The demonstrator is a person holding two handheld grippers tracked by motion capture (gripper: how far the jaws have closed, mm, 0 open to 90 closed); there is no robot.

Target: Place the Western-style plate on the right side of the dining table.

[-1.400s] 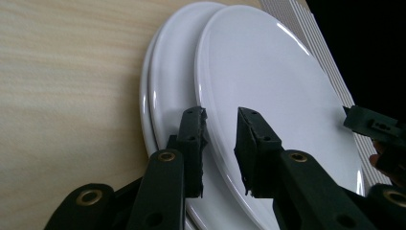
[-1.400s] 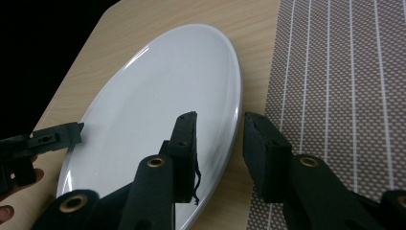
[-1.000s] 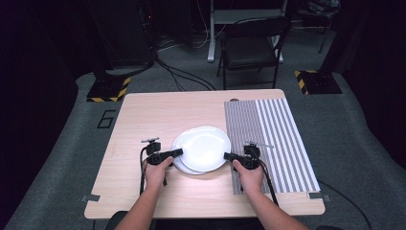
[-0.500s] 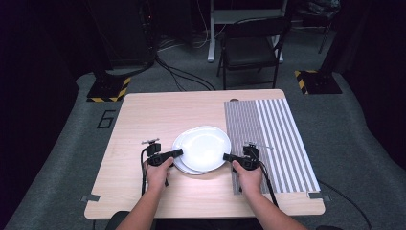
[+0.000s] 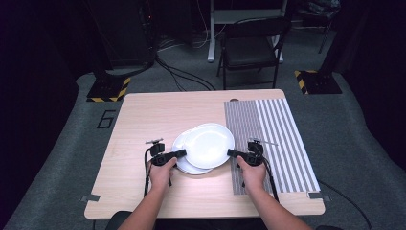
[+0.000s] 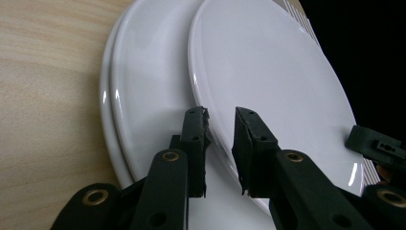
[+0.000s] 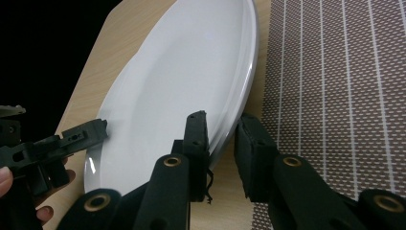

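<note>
Plates make up a small pile near the front of the pale wooden surface (image 5: 143,124): the top round white ceramic plate (image 5: 209,144) sits skewed toward the grey striped placemat (image 5: 273,139) over the lower white plates (image 5: 184,165). It lies directly between the two grippers, which have just been closing. The left gripper (image 5: 178,154) pinches its left rim and the right gripper (image 5: 231,153) its right rim, so a level two-handed lift looks likely next.
</note>
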